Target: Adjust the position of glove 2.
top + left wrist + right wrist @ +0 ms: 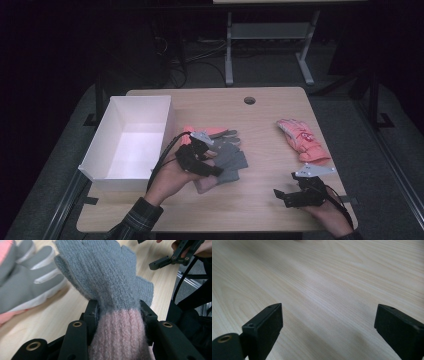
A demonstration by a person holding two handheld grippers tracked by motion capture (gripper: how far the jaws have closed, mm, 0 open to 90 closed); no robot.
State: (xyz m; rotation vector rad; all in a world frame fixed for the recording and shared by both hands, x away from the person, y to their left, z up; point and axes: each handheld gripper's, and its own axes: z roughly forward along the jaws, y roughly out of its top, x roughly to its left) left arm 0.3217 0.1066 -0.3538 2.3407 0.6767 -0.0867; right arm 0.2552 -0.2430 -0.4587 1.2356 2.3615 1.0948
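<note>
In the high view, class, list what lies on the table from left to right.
white box → left tool clamping the grey knit glove → right tool, open → pink glove.

Table (260, 200): light wood top, with a round hole (249, 100) near its far edge.
Box (165, 117): white, open-topped, at the table's left side (its near end juts past the edge).
Floor: dark grey, with cables (200, 55) behind the table.
Second table frame (270, 35): grey metal legs, beyond the far edge.
</note>
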